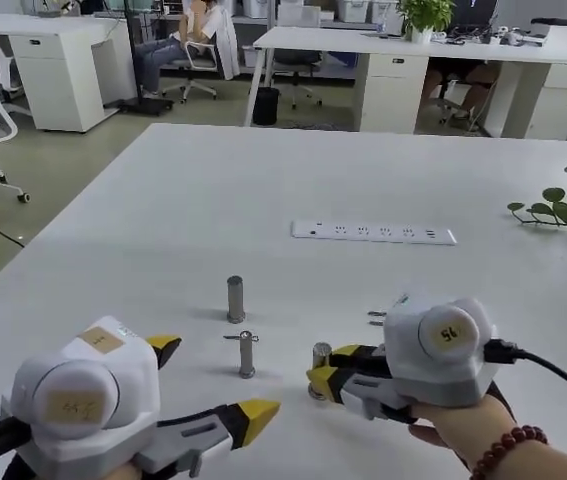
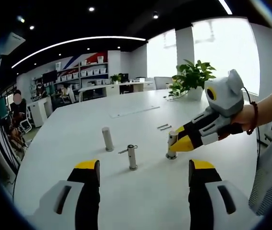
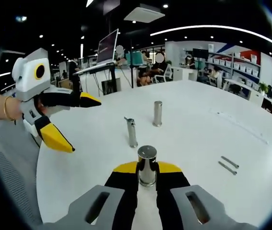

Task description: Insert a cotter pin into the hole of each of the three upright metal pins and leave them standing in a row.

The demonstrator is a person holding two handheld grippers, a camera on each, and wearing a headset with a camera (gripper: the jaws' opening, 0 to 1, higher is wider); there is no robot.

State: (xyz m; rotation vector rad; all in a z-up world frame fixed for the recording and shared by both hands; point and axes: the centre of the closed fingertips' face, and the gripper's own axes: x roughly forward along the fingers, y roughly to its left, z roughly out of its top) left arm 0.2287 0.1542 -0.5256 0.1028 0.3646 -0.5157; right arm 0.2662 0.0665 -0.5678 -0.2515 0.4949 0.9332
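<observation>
The step in hand looks like the second insertion. The middle pin [image 1: 247, 353] already carries an inserted cotter pin [image 1: 235, 337], while the far pin [image 1: 235, 298] stands bare. The right gripper [image 1: 321, 378] is clenched on the near pin [image 3: 147, 163], holding it upright on the table [image 1: 263, 200]. The left gripper [image 1: 213, 380] hovers nearby, jaws spread and empty. Next it likely has to fetch one of the loose cotter pins [image 1: 376, 317] lying just beyond the right gripper and line it up with the hole.
</observation>
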